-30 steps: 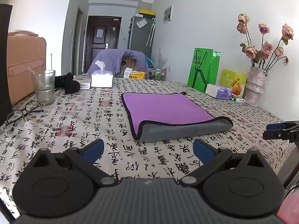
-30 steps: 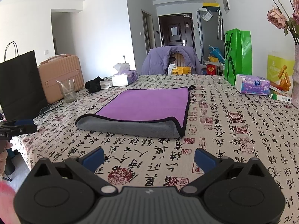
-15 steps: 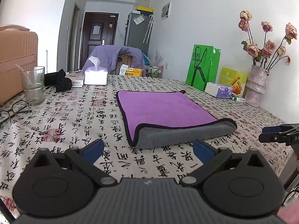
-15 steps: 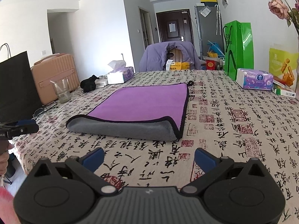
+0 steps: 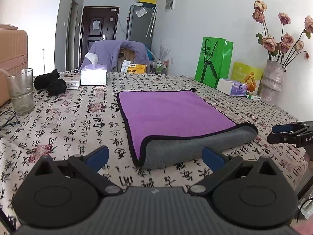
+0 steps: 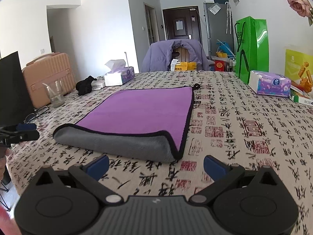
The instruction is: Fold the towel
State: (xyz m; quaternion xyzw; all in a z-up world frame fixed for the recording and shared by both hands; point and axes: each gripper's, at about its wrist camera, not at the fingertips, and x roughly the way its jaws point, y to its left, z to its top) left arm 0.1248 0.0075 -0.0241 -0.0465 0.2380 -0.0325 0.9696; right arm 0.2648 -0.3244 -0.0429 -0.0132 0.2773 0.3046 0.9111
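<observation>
A purple towel [image 5: 168,113] with a grey underside and black trim lies folded once on the patterned tablecloth; its rounded fold faces me. It also shows in the right wrist view [image 6: 140,113]. My left gripper [image 5: 155,157] is open and empty, just short of the fold's left corner. My right gripper [image 6: 156,164] is open and empty, just short of the fold's right corner. Each gripper shows at the other view's edge: the right gripper [image 5: 287,133] and the left gripper [image 6: 21,132].
A glass [image 5: 19,92], black cloth [image 5: 50,82] and tissue box [image 5: 93,75] stand at the left. A green bag [image 5: 213,62], tissue pack [image 5: 231,87] and flower vase [image 5: 272,82] stand along the right wall. A pink suitcase [image 6: 49,76] is at the left.
Both grippers have moved forward toward the towel's folded edge, which now looks larger and closer. Both stayed open.
</observation>
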